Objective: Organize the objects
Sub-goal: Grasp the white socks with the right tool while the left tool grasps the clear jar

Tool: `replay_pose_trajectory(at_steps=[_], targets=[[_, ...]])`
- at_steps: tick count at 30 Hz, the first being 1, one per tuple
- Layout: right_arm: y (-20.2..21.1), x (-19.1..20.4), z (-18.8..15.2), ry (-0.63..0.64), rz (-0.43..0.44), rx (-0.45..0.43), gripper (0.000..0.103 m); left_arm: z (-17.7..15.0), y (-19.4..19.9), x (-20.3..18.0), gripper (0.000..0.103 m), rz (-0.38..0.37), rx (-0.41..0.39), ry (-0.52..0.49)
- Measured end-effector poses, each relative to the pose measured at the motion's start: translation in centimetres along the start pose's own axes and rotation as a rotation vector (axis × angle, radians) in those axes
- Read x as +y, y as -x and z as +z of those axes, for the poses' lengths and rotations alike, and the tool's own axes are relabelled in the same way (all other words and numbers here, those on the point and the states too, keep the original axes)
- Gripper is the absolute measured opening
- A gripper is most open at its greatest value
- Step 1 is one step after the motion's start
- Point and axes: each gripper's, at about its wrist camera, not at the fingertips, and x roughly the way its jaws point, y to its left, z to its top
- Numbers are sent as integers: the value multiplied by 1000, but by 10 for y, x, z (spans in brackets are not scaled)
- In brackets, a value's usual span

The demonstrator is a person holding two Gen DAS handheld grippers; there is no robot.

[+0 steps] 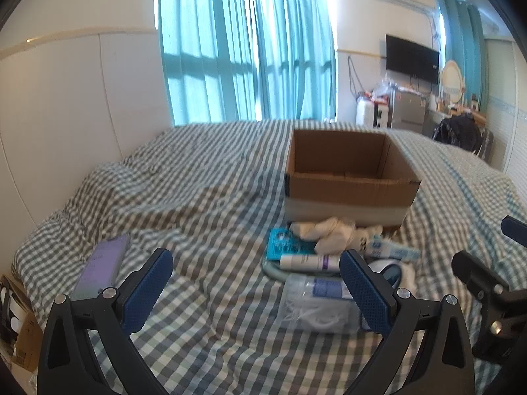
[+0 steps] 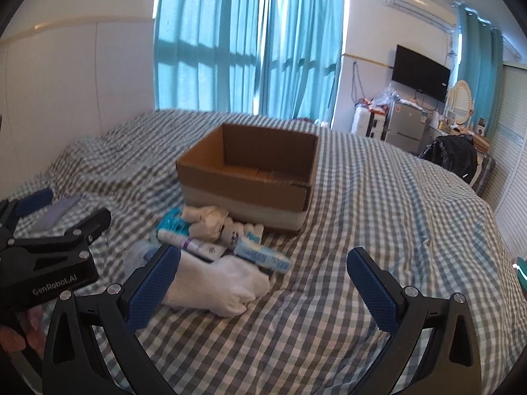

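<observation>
Both grippers are hovering low over a bed [image 2: 378, 204] dressed in a soft, rumpled grey-and-white gingham cover. The left gripper [image 1: 257, 283] is spreading its two blue, dimple-textured pads wide, holding nothing; the right gripper [image 2: 263, 283] is gaping just as wide and is likewise carrying nothing.

A rectangular cardboard box [image 2: 250, 177] of corrugated brown board is sitting open-topped near the middle of the bed, a pale band wrapping its lower wall; its inside looks bare as far as the views are showing.

The clutter is lying heaped against the box's near wall. Crumpled white cloth [image 2: 210, 219] is bunching closest to the box, with a crinkly teal packet [image 1: 285, 245] to its left. A smooth white cylindrical tube [image 1: 308, 261] is lying on its side in front of them, and a flat blue-and-white tube [image 2: 263, 253] is angling off to the right. A soft white sock [image 2: 227, 283] is sprawling nearest the right gripper, touching its left pad in that view. A glossy clear plastic pouch [image 1: 313, 306] is resting at the near left of the pile.

Well apart, to the far left, a flat lilac slab [image 1: 102, 266] is lying on the cover.
</observation>
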Motion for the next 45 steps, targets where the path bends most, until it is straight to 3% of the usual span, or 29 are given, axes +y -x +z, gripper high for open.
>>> replay_pose_trajectory(at_steps=[5, 9, 14, 16, 21, 27, 33, 45], targets=[[-29, 8, -16, 28, 40, 86, 102, -14, -21, 0, 103, -1, 76, -8], [-57, 14, -25, 52, 71, 152, 91, -25, -37, -3, 103, -11, 134, -27], [-87, 17, -33, 24, 164, 225, 86, -36, -52, -4, 103, -35, 191, -29], [-95, 17, -35, 16, 218, 245, 75, -38, -57, -1, 103, -57, 205, -20], [-91, 8, -35, -39, 342, 223, 20, -41, -59, -7, 103, -97, 226, -42], [-73, -3, -24, -36, 299, 164, 10, -43, -60, -23, 103, -164, 238, -74], [-55, -21, -14, -44, 232, 109, 9, -44, -59, -40, 103, -224, 237, -109], [-57, -38, -19, -51, 216, 121, 9, -46, -94, -51, 103, -191, 246, -141]])
